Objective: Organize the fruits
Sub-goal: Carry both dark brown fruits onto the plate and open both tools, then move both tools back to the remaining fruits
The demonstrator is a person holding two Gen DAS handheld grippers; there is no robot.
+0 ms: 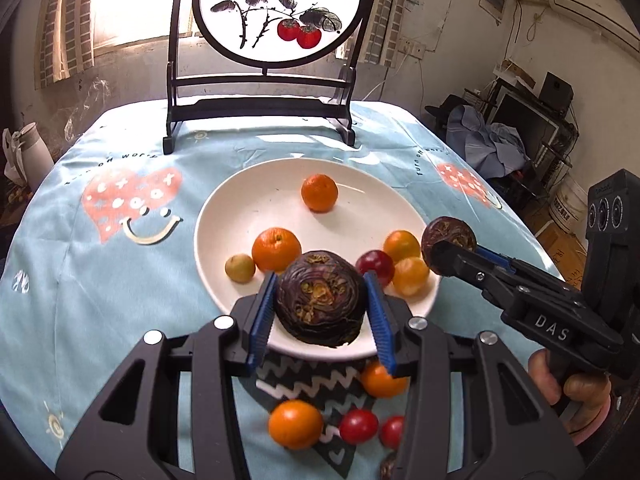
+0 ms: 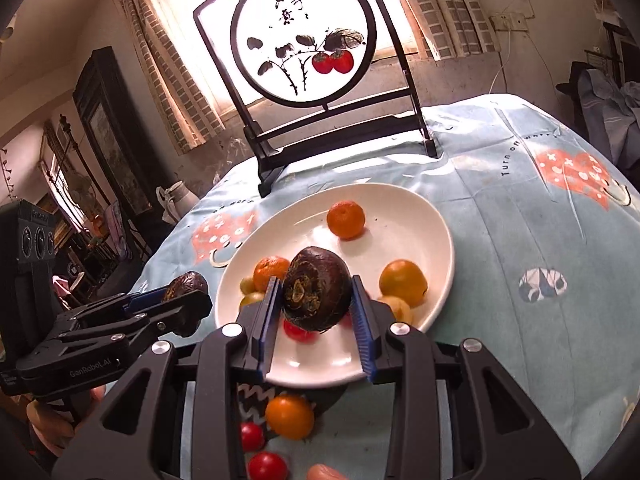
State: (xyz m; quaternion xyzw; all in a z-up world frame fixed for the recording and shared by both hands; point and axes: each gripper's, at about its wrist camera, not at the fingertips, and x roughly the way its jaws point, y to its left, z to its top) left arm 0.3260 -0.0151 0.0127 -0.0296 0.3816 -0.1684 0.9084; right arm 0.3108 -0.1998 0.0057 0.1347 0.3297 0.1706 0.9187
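Observation:
My left gripper (image 1: 320,280) is shut on a dark purple-brown water chestnut (image 1: 320,304), held above the near rim of the white plate (image 1: 260,200). My right gripper (image 2: 315,282) is shut on a second water chestnut (image 2: 316,292), also over the plate (image 2: 400,216). Each gripper shows in the other's view: the right gripper (image 1: 440,256) with its chestnut (image 1: 448,234) at the plate's right edge, the left gripper (image 2: 192,300) with its chestnut (image 2: 186,282) at the plate's left. On the plate lie mandarins (image 1: 319,193) (image 1: 276,249), yellow-orange fruits (image 1: 401,245) and a red one (image 1: 375,266).
Loose on the blue cloth in front of the plate lie an orange fruit (image 1: 295,424), another (image 1: 382,378) and red cherry tomatoes (image 1: 359,426). A black-framed round painted screen (image 1: 280,12) stands at the table's far side. The table edge curves away left and right.

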